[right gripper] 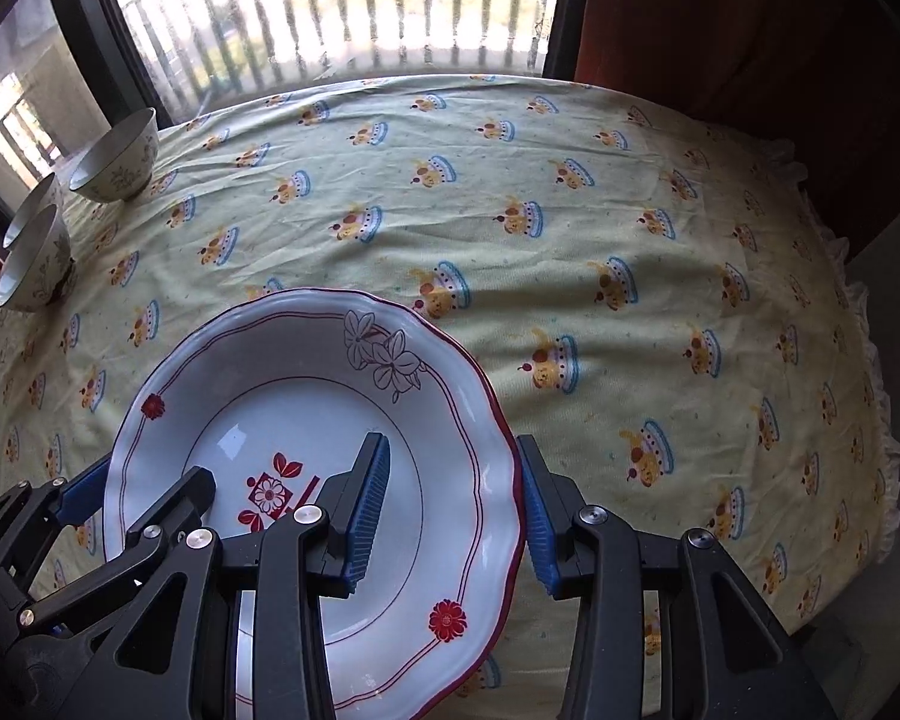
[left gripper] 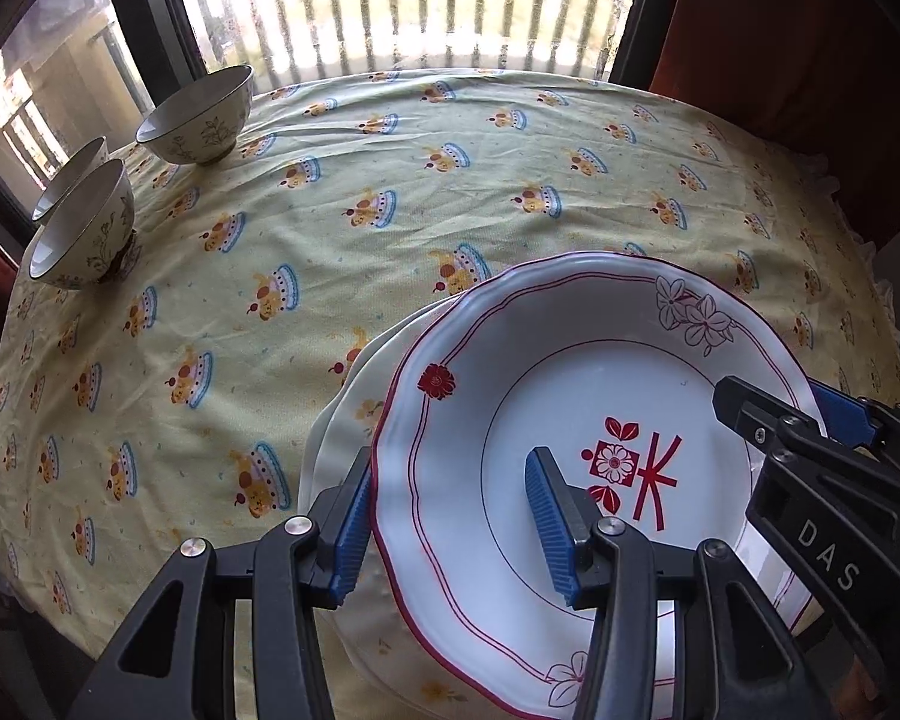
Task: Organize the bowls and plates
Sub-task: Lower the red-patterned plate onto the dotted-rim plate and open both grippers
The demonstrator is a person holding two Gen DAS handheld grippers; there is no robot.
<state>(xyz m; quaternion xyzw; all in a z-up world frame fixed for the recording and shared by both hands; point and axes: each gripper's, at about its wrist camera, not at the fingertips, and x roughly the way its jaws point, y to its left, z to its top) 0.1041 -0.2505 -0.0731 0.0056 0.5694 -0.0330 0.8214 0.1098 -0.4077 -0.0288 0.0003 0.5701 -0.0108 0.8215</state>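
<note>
Two tongs are holding one white plate (left gripper: 546, 396) with a wavy red edge, one on each side. The left tongs (left gripper: 450, 531) are pinching the plate's left rim — one blue pad (left gripper: 351, 531) is going under the edge and the other is sitting inside the dish. The right tongs (right gripper: 450, 516) are doing the same on the right rim. Both are clamped on the plate, so it is not tipping.

I think two grips are being used because the plate is wide and slippery.

Just under the plate, by the left tongs, another pale plate (left gripper: 354, 420) is peeking out. It looks like the red-edged plate is going on top of it, or coming off it — I cannot tell which.

Far ahead of the tongs and to their left, three bowls (left gripper: 201, 120) are waiting near the cloth's (left gripper: 450, 180) edge, two of them huddling close together.
</note>
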